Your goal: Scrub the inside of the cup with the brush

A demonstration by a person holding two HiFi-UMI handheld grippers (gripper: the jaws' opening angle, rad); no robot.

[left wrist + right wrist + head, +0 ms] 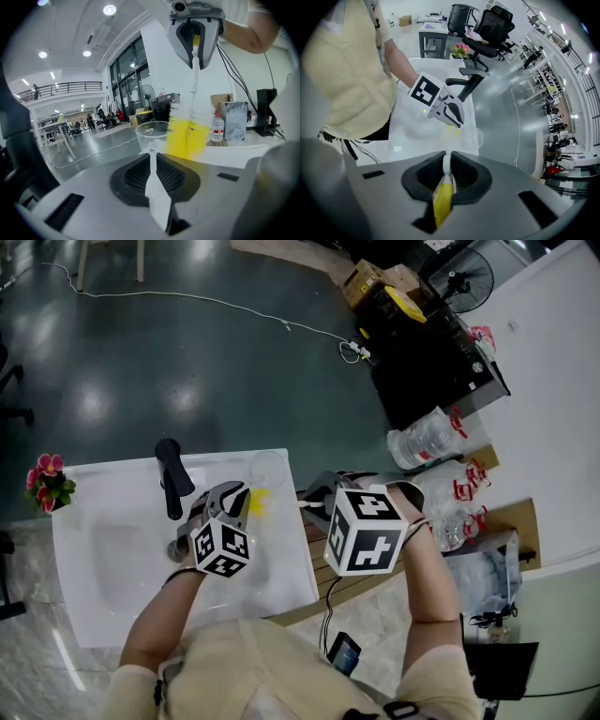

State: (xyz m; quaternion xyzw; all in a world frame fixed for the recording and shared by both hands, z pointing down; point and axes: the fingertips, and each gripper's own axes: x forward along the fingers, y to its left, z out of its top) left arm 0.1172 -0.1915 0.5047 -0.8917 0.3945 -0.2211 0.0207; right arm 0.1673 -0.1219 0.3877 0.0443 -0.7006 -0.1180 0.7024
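My left gripper [237, 493] is shut on the thin clear handle [153, 180] of a clear plastic cup [152, 133], which it holds upright over the white sink [112, 559]. The cup [267, 468] shows just beyond the left jaws in the head view. My right gripper [317, 493] points steeply down and is shut on the brush's white and yellow handle [443, 197]. The brush head [187, 138], with yellow bristles below white ones, hangs right beside the cup, outside its rim. I cannot tell whether the bristles touch the cup wall. From the right gripper view, the brush head [452, 131] lies between the left gripper [445, 110] and the cup [471, 137].
A black faucet [171, 474] stands at the back of the sink, close to the left gripper. A pot of pink flowers [47, 482] sits at the sink's far left corner. Water bottles [427, 442] and clutter fill the bench to the right. A cable [206, 301] runs across the floor.
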